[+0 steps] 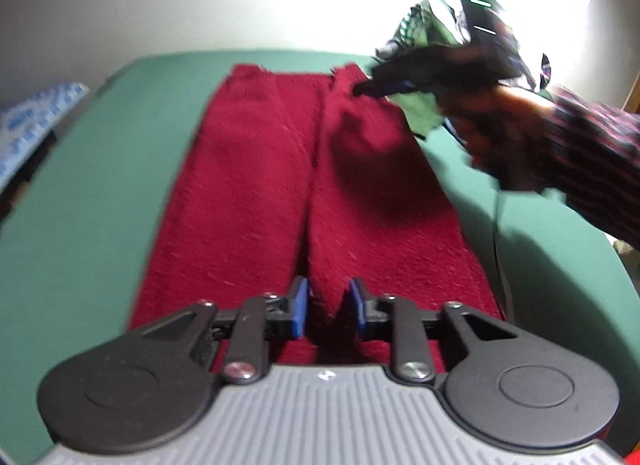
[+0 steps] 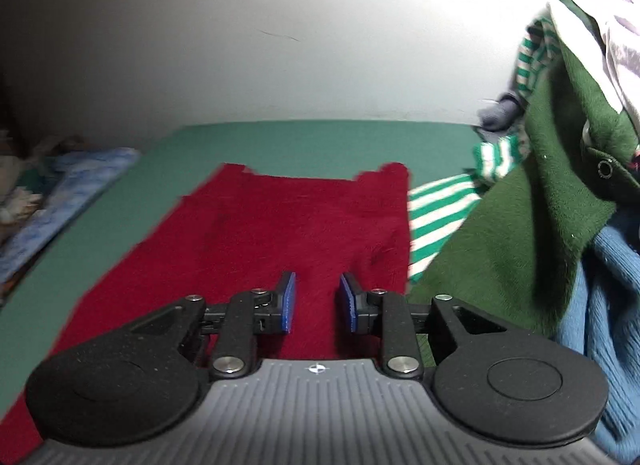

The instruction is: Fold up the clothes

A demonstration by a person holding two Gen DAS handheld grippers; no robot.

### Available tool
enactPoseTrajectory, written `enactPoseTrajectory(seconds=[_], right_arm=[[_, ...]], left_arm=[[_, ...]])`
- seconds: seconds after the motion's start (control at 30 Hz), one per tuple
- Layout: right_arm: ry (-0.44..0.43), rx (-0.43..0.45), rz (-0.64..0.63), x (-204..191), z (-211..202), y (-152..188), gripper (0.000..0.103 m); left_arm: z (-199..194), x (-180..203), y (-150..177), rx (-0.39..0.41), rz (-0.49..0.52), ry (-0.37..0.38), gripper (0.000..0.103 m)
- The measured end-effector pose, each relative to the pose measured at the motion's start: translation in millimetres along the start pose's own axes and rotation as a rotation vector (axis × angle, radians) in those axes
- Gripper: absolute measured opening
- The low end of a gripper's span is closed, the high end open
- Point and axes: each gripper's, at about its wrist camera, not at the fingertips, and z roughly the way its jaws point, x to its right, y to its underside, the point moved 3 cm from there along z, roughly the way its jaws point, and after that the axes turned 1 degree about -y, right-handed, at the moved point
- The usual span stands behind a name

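- Here, a dark red garment (image 1: pixel 320 185) lies flat along the green table (image 1: pixel 80 205), spread lengthwise away from the left wrist camera, with a seam or fold line running down its middle.
- The left gripper (image 1: pixel 328 311) sits low over the near end of the red garment; its blue pads (image 1: pixel 298 311) stand apart, and a raised ridge of red cloth lies between them. Whether the pads press on that ridge I cannot tell for sure; a gap shows beside each pad, so the jaws read as parted rather than clamped.
- In the left wrist view the right gripper (image 1: pixel 362 89) is blurred, held above the far right corner of the red garment by a hand (image 1: pixel 500 133) in a dark striped sleeve (image 1: pixel 592 161).
- In the right wrist view the right gripper (image 2: pixel 314 305) hangs over the red garment (image 2: pixel 260 233) near its right edge, its blue pads (image 2: pixel 288 305) apart with only flat red cloth seen between them and nothing pinched.
- A pile of clothes (image 2: pixel 540 225) rises just right of the red garment: a dark green fleece, a green-and-white striped piece (image 2: pixel 436 217) touching the red edge, and a blue knit (image 2: pixel 608 305) nearer the camera.
- A blue and white patterned cloth (image 2: pixel 68 201) lies past the table's left edge.
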Motion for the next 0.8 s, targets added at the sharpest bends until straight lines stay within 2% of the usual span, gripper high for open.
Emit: enactPoseTrajectory(seconds=[0.07,0.13,0.23,0.33,0.43,0.5,0.57,0.6,0.7,0.73,0.8], right_arm=[[-0.086,-0.005,-0.035,-12,-27,10,0.026],[-0.177,-0.062,-0.064,-22,-49,30,0.026],[-0.271,-0.147,-0.068,-31,-69,60,0.026],[-0.247,-0.186,-0.056,-27,-70,77,0.026],[-0.190,-0.174,0.004,-18,-76,83,0.019],[-0.150,-0.149,0.009,-19,-87,86,0.022],[-0.157,-0.119,-0.013,-28,-103,92,0.021],[-0.194,-0.118,-0.003,-33,-111,97,0.021],[-0.289,-0.168,0.014,-52,-118,116,0.021],[-0.297,-0.186,0.008,-57,-119,123,0.021],[-0.226,-0.203,0.010,-59,-120,132,0.020]], left_arm=[[-12,-7,-4,0.032,0.004,-0.021,0.025],[-21,-12,-7,0.055,-0.006,-0.024,0.022],[-20,-6,-12,0.067,-0.008,0.020,0.022],[-6,11,-7,0.033,0.018,0.090,0.023],[18,24,2,-0.033,0.070,0.084,0.022],[21,26,8,-0.036,0.089,0.071,0.023],[18,28,11,-0.030,0.102,0.072,0.024],[17,29,10,-0.030,0.106,0.077,0.027],[19,29,12,-0.020,0.120,0.087,0.027],[19,29,13,-0.021,0.123,0.093,0.027],[16,26,12,-0.022,0.130,0.110,0.027]])
